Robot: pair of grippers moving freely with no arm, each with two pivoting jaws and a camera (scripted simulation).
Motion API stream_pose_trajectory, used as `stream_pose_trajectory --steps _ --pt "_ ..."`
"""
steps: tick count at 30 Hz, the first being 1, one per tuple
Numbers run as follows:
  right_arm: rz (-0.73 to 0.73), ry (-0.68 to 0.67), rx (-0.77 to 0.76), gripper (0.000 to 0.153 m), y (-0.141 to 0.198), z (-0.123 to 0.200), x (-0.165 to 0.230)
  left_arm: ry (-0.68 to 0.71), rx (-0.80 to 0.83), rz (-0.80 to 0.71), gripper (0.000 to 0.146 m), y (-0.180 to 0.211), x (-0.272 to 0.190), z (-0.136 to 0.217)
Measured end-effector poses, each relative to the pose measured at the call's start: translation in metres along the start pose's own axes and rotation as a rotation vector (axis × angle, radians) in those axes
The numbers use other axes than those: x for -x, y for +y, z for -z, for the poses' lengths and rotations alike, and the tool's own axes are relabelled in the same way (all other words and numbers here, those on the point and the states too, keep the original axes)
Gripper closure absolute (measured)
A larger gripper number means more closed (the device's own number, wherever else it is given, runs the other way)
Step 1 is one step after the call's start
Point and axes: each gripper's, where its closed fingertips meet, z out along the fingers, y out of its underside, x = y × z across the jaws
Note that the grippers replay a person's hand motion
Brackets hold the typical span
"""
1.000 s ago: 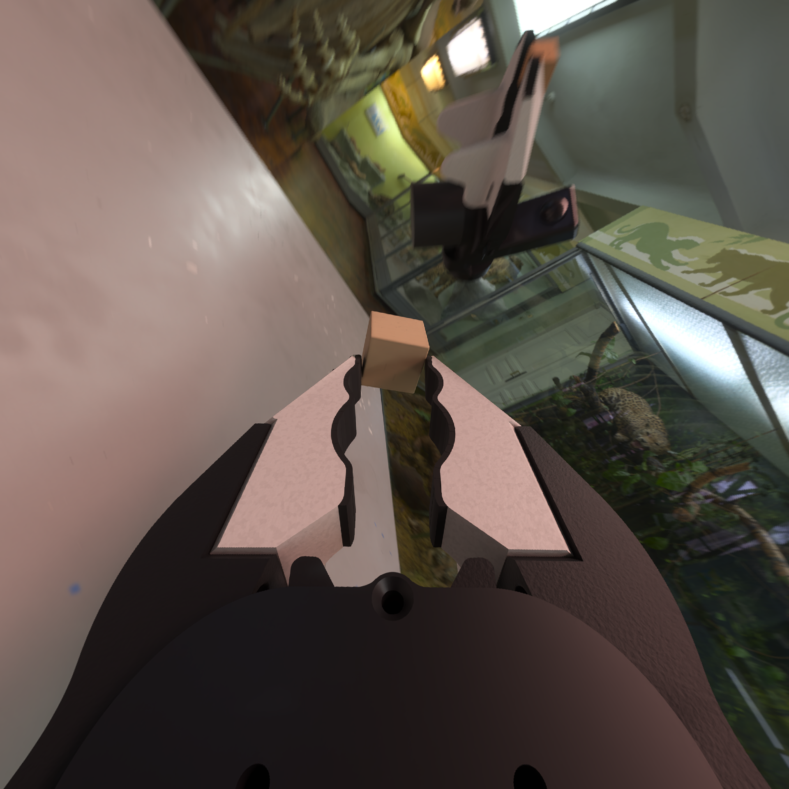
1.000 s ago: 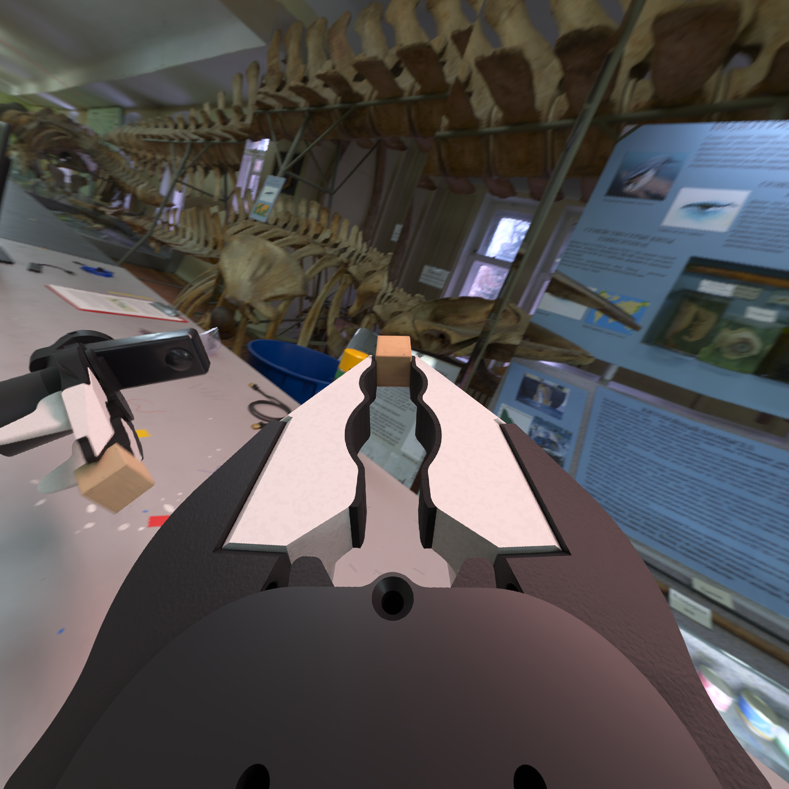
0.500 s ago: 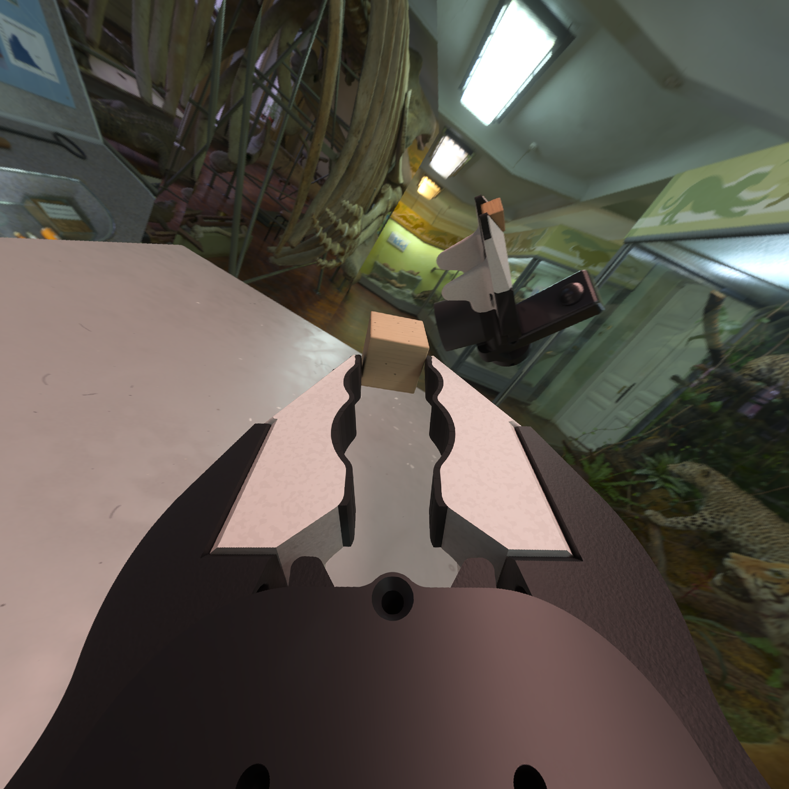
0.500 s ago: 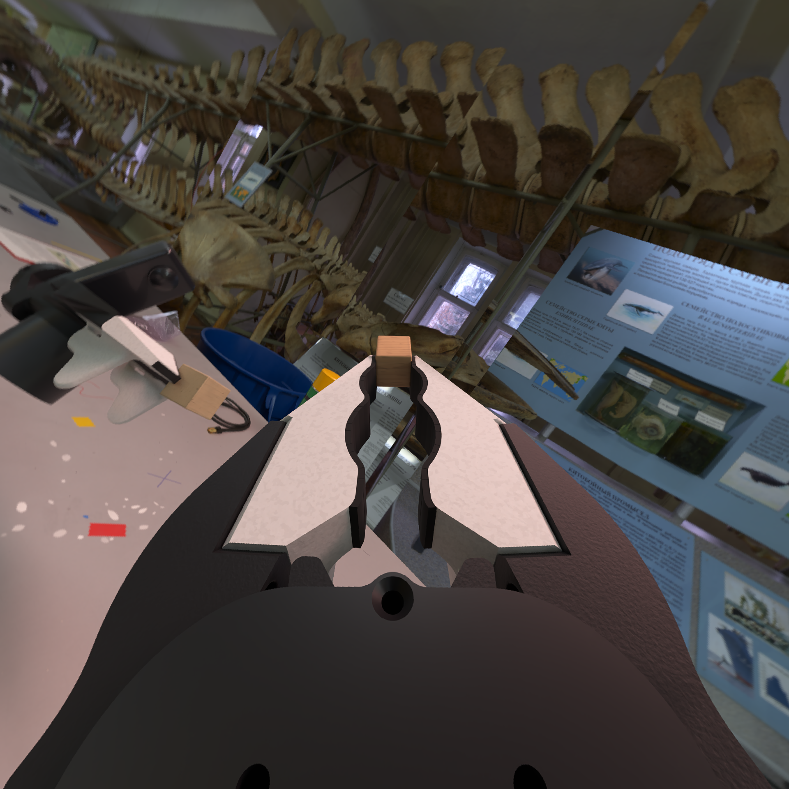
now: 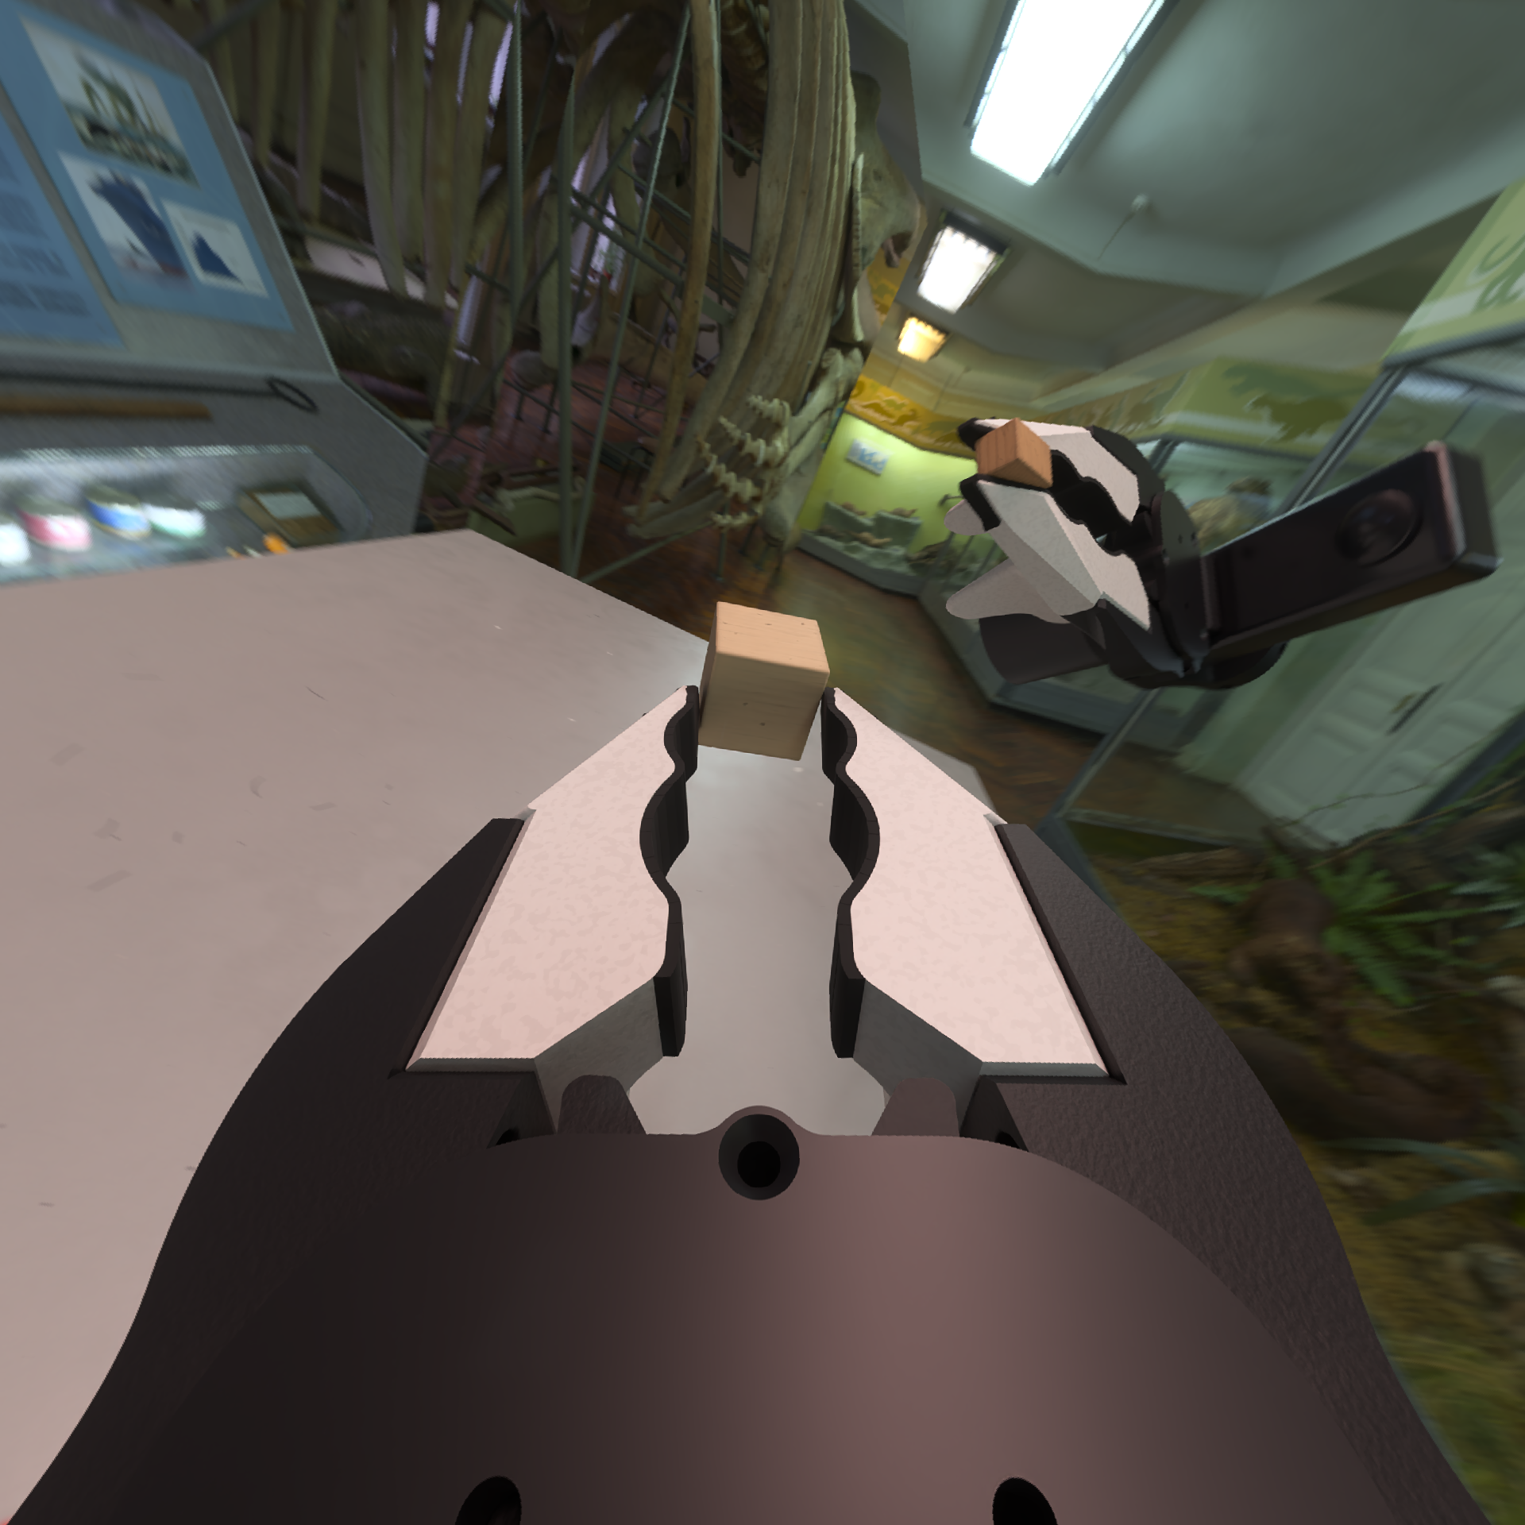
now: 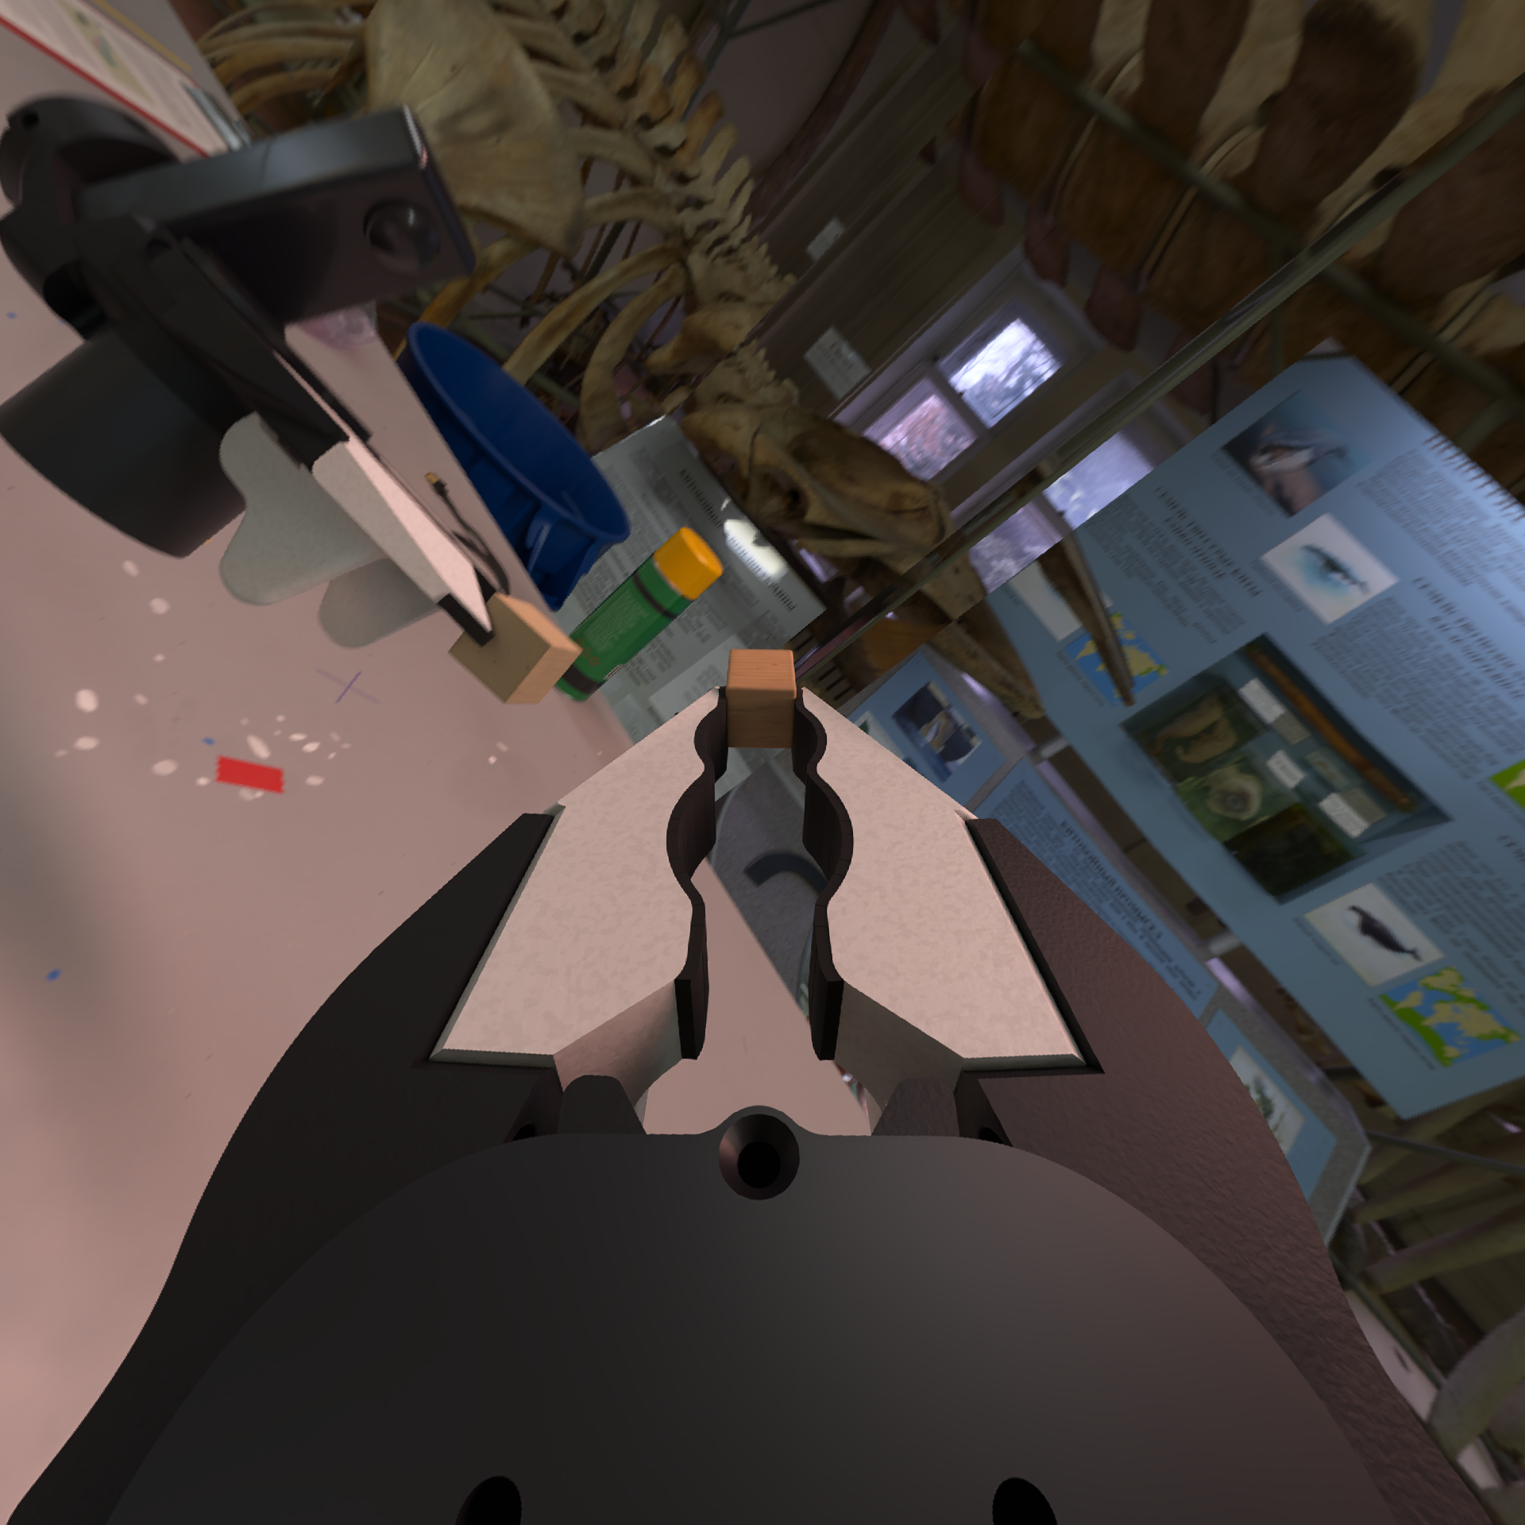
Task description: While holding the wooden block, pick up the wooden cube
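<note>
A: Left gripper [image 5: 761, 711] status?

B: Its fingers [image 5: 578, 891] are clenched on the wooden block [image 5: 764, 690], pale, pinched at the tips. The block is carried clear of the tabletop [image 5: 247, 743], with the tabletop's far corner seen beyond it. The grip is unchanged from the earlier frames.

A: Right gripper [image 6: 761, 716]?

B: Clamped on the wooden cube [image 6: 761, 697], the smaller, more orange piece, which is held at the very tips. The same grasp is seen in the earlier frames. The cube is held in the air, past the tabletop [image 6: 165, 866] edge in the right wrist view.

A: What is changed?

B: Mostly pose. In the left wrist view, the right gripper [image 5: 1011, 462] is now seen larger and farther right, with its fingers [image 5: 1048, 545] pointed left, where half a second ago they were pointed up. The cube [image 5: 1013, 451] is shown at its tips. More ceiling and less tabletop are framed than a second ago.

A: And from the right side?

B: The view is rolled, so the tabletop is tilted steeply. The left gripper [image 6: 487, 631] is now seen larger and higher at upper left, the block [image 6: 516, 650] at its tips, just in front of a green bottle [image 6: 644, 615] and a blue tub [image 6: 520, 462]. A red mark [image 6: 249, 776] is seen on the tabletop.
</note>
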Motion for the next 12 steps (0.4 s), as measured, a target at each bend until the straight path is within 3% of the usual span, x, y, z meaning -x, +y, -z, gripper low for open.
stream_pose_trajectory --steps 5,12 --pt "-0.034 -0.081 0.042 0.139 0.009 -0.005 0.01 -0.036 -0.029 -0.117 0.117 -0.009 -0.012 -0.001" --pt "0.246 0.021 -0.029 0.139 -0.002 -0.004 0.012 -0.121 0.009 -0.21 0.117 -0.015 -0.021 0.0"
